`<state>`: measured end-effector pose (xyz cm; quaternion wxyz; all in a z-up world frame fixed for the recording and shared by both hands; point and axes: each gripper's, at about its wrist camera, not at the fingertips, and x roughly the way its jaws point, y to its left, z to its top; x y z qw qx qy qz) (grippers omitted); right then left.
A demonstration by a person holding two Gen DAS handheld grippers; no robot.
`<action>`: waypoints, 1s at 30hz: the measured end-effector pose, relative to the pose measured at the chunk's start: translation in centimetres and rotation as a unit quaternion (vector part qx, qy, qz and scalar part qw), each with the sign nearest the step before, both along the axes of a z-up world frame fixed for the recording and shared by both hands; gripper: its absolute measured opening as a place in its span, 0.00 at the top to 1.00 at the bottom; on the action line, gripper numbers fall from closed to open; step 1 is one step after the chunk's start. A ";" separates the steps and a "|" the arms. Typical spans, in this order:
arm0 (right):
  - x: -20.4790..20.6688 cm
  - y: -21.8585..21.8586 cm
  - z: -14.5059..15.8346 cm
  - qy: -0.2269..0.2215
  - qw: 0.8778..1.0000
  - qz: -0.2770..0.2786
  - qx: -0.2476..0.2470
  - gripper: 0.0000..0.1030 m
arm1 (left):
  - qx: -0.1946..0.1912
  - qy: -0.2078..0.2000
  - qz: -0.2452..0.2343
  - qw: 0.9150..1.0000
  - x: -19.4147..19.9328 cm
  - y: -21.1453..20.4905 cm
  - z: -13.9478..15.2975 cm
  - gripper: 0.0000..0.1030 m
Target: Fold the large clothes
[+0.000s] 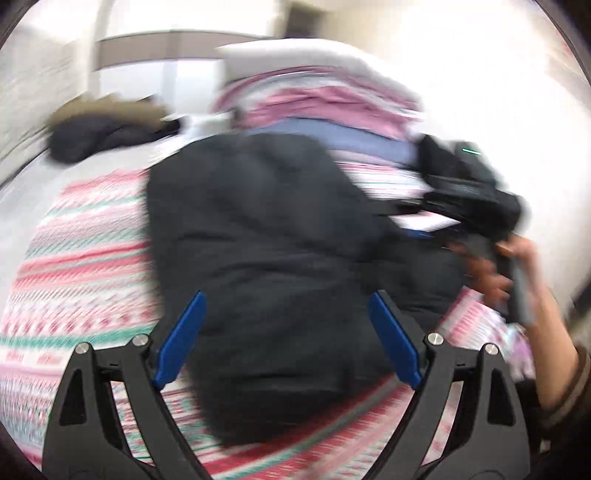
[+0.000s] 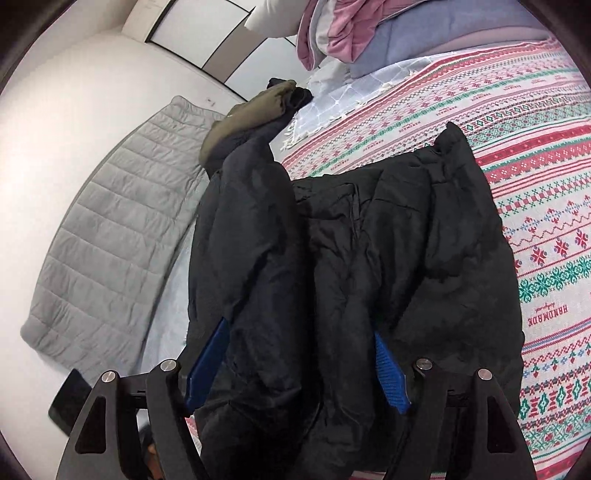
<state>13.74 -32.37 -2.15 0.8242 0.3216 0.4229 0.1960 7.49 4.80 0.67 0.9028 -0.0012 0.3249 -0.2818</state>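
Standing beside the bed, I take the black padded jacket as my landmark; it lies in the middle of the patterned bedspread, its two sides already brought in toward the centre, so I judge the folding is about half done.

To the left of the jacket a grey quilted blanket lies along the wall, and beyond the jacket's far-left end rests its olive hood. The left gripper hangs at the near edge of the jacket, its blue fingers spread wide, with dark cloth showing between them but not pinched; this view is blurred. In the right wrist view the right gripper is also over the jacket's near part, jaws apart, a puffy fold lying between them; whether the pads touch it I cannot tell. Behind the jacket a heap of pink and blue bedding is stacked.

The next move, I think, calls for both tongs to close on the near hem and carry it toward the hood, evenly, because the thick filling may spring back.
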 end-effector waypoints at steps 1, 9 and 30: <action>0.3 0.5 0.0 0.006 1.000 0.001 -0.011 0.27 | 0.002 0.010 0.027 1.000 0.9 0.5 -0.8 0.13; 0.2 6.1 3.0 -0.091 0.980 0.014 -0.177 0.86 | -0.051 0.003 0.104 0.993 2.8 0.4 -1.7 0.18; -3.1 -8.7 -0.5 0.006 0.974 -0.174 -0.147 0.79 | -0.006 0.024 0.074 0.997 4.3 -5.0 -3.0 0.18</action>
